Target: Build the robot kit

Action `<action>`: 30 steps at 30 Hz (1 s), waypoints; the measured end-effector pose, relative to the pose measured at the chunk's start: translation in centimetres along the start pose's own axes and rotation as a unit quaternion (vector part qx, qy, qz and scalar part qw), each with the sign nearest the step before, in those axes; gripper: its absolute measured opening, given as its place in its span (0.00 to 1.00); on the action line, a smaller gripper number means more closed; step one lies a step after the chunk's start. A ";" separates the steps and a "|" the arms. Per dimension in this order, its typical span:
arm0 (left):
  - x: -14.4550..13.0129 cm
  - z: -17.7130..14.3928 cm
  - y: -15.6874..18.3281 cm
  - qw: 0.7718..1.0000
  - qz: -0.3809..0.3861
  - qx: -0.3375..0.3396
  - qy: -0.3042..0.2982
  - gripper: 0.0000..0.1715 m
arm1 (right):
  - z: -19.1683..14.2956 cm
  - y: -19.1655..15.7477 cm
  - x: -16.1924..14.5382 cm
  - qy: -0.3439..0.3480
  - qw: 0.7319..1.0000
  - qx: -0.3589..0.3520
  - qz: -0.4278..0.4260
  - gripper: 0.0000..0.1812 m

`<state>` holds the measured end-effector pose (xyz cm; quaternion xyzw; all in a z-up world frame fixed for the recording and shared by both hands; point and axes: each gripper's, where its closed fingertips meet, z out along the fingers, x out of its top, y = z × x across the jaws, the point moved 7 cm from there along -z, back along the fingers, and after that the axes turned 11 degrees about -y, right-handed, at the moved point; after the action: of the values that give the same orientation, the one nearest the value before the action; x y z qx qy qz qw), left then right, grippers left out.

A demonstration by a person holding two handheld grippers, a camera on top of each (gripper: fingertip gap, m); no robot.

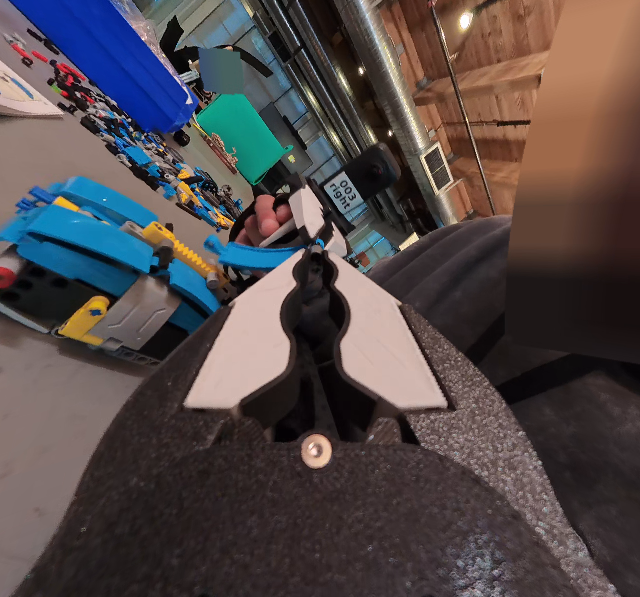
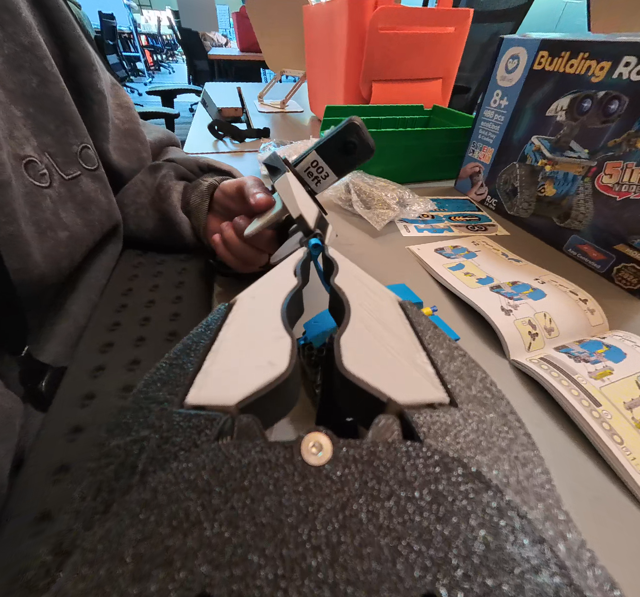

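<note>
My left gripper is shut on a small grey and black pin, held up in the air. My right gripper is shut on a thin curved blue piece, which in the left wrist view runs off to the left. The two grippers meet tip to tip, the pin at the blue piece's ringed end. The right gripper faces the left camera, and the left gripper faces the right camera, each in a hand. A part-built blue, yellow and grey model lies on the grey table.
Loose parts lie before a blue bin. An open instruction booklet, a sticker sheet, plastic bags, a green bin, an orange bag and the kit's box stand to the right. The person's grey sweater fills the left.
</note>
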<state>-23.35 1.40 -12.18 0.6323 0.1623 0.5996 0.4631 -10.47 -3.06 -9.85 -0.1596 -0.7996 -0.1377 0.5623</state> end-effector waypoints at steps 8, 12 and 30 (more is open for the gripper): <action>-0.1 0.0 -0.1 1.000 -0.015 -0.009 -0.008 0.03 | 0.0 0.1 0.0 0.000 1.000 -0.006 -0.008 0.03; -0.3 0.0 -0.3 0.999 -0.026 -0.010 -0.017 0.03 | 0.1 -0.1 -0.1 -0.010 1.000 -0.007 -0.020 0.03; -1.3 0.9 0.8 0.993 -0.031 -0.095 -0.066 0.03 | 0.2 -1.1 -0.1 0.035 0.987 0.151 0.047 0.03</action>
<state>-23.09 -0.37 -12.24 0.6184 0.0930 0.5548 0.5488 -11.04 -4.03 -10.05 -0.1057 -0.7826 0.0058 0.6134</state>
